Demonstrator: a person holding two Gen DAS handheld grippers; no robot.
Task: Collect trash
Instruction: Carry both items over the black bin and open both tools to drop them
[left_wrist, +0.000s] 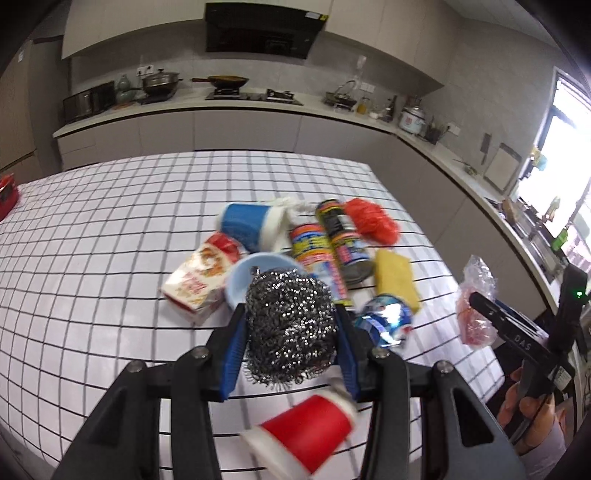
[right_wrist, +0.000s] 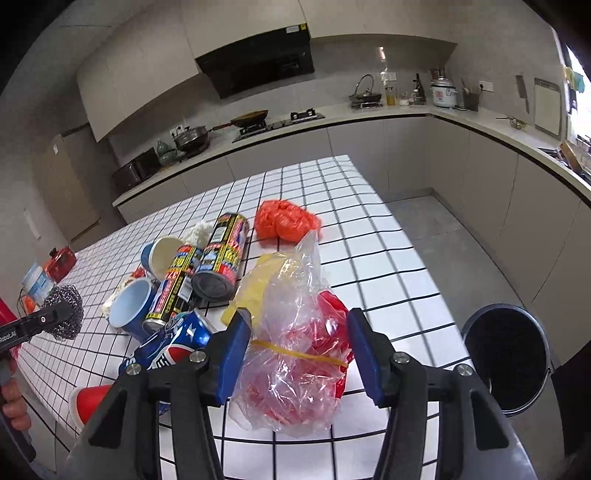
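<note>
While the checked table (left_wrist: 110, 240) is full of trash, both grippers are busy. On the far left of the table lies a red and white paper box (left_wrist: 199, 280). Next to it sits a light blue cup (left_wrist: 243, 277) on its side, and behind that a blue and white paper cup (left_wrist: 251, 225). The left gripper (left_wrist: 291, 325) is closed tight on a steel wool scrubber (left_wrist: 291, 321), and the shiny ball is squeezed between its two blue pads (left_wrist: 236, 354). Under that gripper a red paper cup (left_wrist: 306, 432) lies on its side. It looks blurry. Behind the scrubber lie two spray cans (left_wrist: 332, 236) side by side, with a white cloth (right_wrist: 197, 230) at their far end. A crushed blue soda can (left_wrist: 384, 321) lies near the cans, and a yellow sponge (left_wrist: 395, 280) is just beside it. Farther back is an orange plastic bag (left_wrist: 373, 219). On the right, the right gripper (right_wrist: 299, 354) has a clear plastic bag (right_wrist: 299, 343) with red stuff inside between its blue fingers (right_wrist: 364, 358). Its jaws stand partly closed around the bag, but I cannot tell if they press on it. A yellow rubber band goes around the bag. Past the table edge, on the floor at the far right, stands a dark trash bin (right_wrist: 506, 354) with its top open.
</note>
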